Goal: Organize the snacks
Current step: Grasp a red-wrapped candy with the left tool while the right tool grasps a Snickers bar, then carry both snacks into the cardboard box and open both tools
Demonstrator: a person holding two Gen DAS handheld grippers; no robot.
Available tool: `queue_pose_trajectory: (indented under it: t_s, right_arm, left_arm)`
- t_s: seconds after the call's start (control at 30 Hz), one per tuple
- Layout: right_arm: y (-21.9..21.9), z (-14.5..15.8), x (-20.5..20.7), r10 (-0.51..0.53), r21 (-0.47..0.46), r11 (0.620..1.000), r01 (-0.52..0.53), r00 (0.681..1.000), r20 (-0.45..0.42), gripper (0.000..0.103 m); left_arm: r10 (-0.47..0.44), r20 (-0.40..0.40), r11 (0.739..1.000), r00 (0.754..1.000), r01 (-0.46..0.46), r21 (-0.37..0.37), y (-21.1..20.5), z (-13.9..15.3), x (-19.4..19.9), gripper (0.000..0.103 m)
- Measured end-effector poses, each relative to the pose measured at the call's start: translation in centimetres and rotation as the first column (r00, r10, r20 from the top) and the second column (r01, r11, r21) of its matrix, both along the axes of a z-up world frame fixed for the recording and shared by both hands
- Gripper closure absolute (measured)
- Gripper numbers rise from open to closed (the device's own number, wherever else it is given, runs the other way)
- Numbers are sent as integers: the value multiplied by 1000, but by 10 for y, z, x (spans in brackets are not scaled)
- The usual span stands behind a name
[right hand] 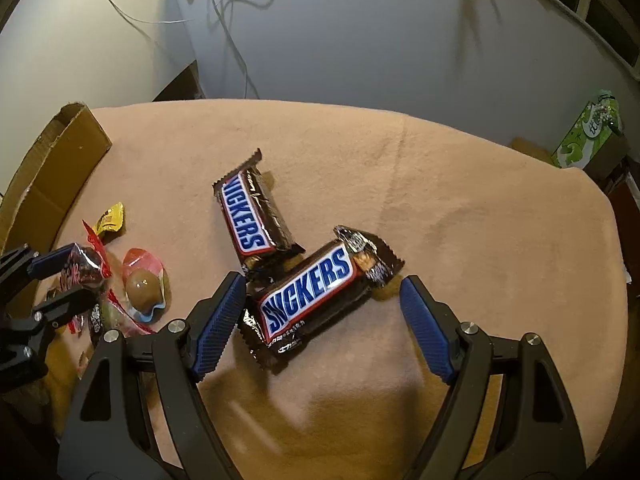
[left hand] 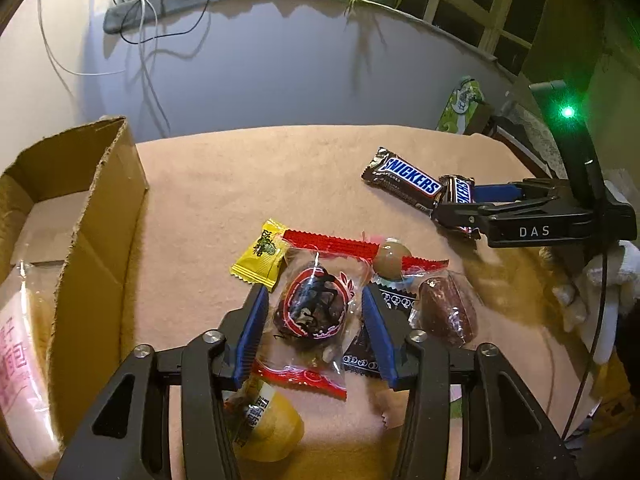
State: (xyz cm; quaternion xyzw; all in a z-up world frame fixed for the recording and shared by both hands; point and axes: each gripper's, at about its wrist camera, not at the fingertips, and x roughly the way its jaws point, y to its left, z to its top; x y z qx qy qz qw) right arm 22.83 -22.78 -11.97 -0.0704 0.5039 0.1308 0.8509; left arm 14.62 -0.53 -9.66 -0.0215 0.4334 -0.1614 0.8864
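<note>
A yellow jelly cup (left hand: 269, 426) lies closest to the left wrist camera, under the left gripper (left hand: 316, 304), whose fingers stand apart around a clear, red-edged packet of dark dried fruit (left hand: 316, 312) without pinching it. Around that packet sit a small yellow sachet (left hand: 259, 255), a round brown chocolate (left hand: 390, 259), a wrapped brown date-like sweet (left hand: 446, 310) and a black wrapper (left hand: 362, 354) lying partly under the packet.

The right gripper (right hand: 322, 292) is spread wide on either side of the near Snickers bar (right hand: 308, 294), neither pad touching it; a second Snickers bar (right hand: 250, 216) lies just beyond, their ends touching.

The cardboard box (left hand: 100, 216) at the left holds what looks like one pink-printed bag (left hand: 16, 344), though the fisheye edge smears it. So I judge the sorting barely begun: nearly every snack rests on the tan cloth (right hand: 440, 200), and both pickups are not yet closed.
</note>
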Motion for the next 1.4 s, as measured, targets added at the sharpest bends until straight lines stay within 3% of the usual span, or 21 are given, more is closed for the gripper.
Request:
queue_pose_trajectory:
  t_s: [0.07,0.2,0.23,0.43,0.67,0.77,0.8,1.1,1.4]
  right_arm:
    - [-5,1,-2,5,0,1000,-5,1000,-10,27]
    - [-16,2,-1,7,-18,1000,-8,1000,-27,49]
    - [-19,2,0,1,-29,1000,-1,1000,-29,51]
    - [-14,6,8,4,-46,999,-5,1000,-9,44]
    - [-5,-1,25,-5,-88,996,6,1000,7,45]
    - [-8,-2,29,-13,-67,998,14,1000,9,62]
    - [-8,-2,29,-15,-59,998,15,1000,11,73]
    - [-15,14,14,-39,-21,999,40,998,52,74]
    - [12,62,-21,13,-5,1000,-12,989,149,74]
  left_arm:
    - [2,-1,1000,1000,-2,-1,1,0,0,68]
    - [-3,1,1000,1000,3,1,0,0,0,70]
    - [-4,2,1000,1000,4,4,0,0,0,70]
    - [-4,5,1000,1000,4,0,-1,-1,0,70]
    - [-4,11,1000,1000,4,0,-1,-1,-2,70]
    - [2,18,1000,1000,-2,-2,0,0,-4,71]
    - [3,19,1000,1000,-3,-5,1,1,-4,71]
    - [19,75,998,997,-15,-54,10,21,-14,71]
    - [48,180,992,983,-26,-121,28,57,-37,71]
